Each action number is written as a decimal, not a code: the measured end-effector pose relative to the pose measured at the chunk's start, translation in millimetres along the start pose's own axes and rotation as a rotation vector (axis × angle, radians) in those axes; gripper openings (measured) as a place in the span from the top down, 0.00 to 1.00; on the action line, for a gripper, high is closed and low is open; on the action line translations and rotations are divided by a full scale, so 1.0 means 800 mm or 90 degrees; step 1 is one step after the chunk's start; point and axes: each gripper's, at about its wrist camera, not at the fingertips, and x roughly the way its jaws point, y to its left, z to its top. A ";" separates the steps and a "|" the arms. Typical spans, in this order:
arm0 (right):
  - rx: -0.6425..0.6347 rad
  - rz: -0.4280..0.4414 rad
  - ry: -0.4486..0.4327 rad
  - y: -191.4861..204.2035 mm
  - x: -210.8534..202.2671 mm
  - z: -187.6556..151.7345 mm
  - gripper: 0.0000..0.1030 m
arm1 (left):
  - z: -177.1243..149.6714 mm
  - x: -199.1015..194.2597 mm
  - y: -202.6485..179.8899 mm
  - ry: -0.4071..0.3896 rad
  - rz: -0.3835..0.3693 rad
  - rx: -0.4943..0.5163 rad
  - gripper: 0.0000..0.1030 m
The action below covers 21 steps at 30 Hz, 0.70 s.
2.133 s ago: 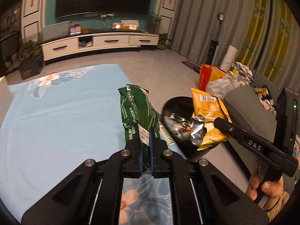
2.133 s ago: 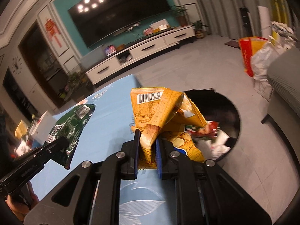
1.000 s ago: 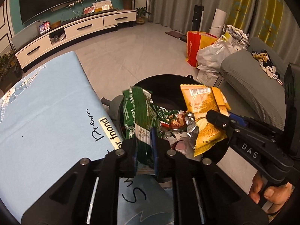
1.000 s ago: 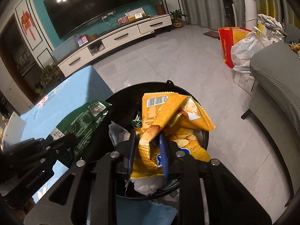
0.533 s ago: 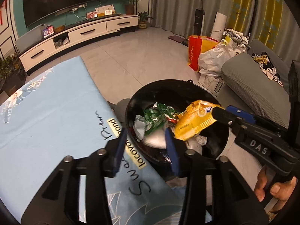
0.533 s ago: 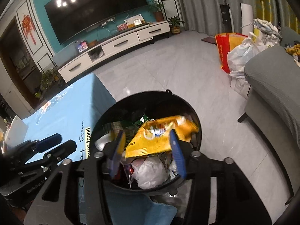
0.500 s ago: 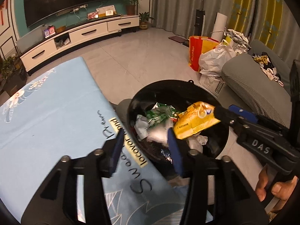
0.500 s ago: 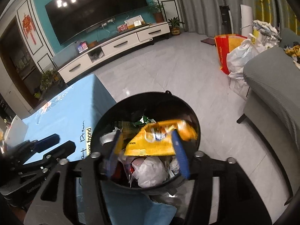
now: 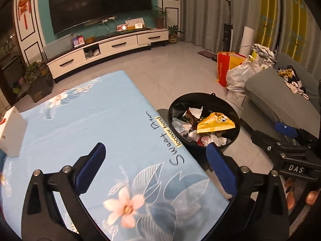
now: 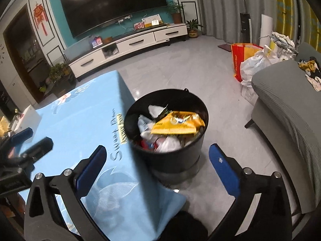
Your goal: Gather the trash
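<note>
Down in the round black plastic trash bin (image 10: 166,158), most of the litter is a jumble too small to sort out: white crumpled scraps, something red, a torn white shard. Only the yellow crinkled snack wrapper (image 10: 177,123) lying on top reads clearly, and only a sliver of green packaging shows beside it. The bin's base is cut off by the cloth edge in the left wrist view.

The left gripper (image 9: 154,160) has its blue-padded jaws opening, already spread wide, with nothing between them; it hangs over the table. The right gripper (image 10: 157,158) is likewise opening, jaws wide and empty, framing the bin, which stands on the floor at about 12 o'clock from it, just beside the table's edge. Each tool shows only in part in the other's view, and fingertips of a hand (image 9: 310,196) peek in at 4 o'clock of the left view.

The table wears a pale blue floral tablecloth (image 9: 84,124) with handwritten lettering near the bin. A white box (image 9: 12,134) sits at its 9 o'clock edge, partly cropped. Beyond lie a grey tiled floor (image 10: 180,68), a white low TV cabinet (image 9: 108,48), a large dark television (image 9: 100,2) and a grey sofa (image 10: 286,104) at 3 o'clock.
</note>
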 end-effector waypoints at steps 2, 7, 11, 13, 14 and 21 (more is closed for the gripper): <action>-0.006 -0.008 -0.001 0.009 -0.016 -0.003 0.03 | -0.004 -0.026 0.009 -0.012 0.010 -0.020 0.03; -0.034 -0.012 0.006 0.037 -0.055 -0.015 0.03 | -0.013 -0.073 0.024 -0.010 0.042 -0.052 0.03; -0.056 -0.017 -0.008 0.053 -0.082 -0.023 0.03 | -0.025 -0.100 0.027 -0.011 0.031 -0.062 0.03; -0.064 -0.021 -0.013 0.059 -0.093 -0.025 0.03 | -0.028 -0.113 0.029 -0.012 0.031 -0.069 0.03; -0.067 -0.022 -0.017 0.062 -0.098 -0.026 0.03 | -0.029 -0.118 0.030 -0.014 0.033 -0.071 0.03; -0.076 -0.036 -0.024 0.069 -0.112 -0.031 0.03 | -0.035 -0.142 0.030 -0.021 0.028 -0.082 0.03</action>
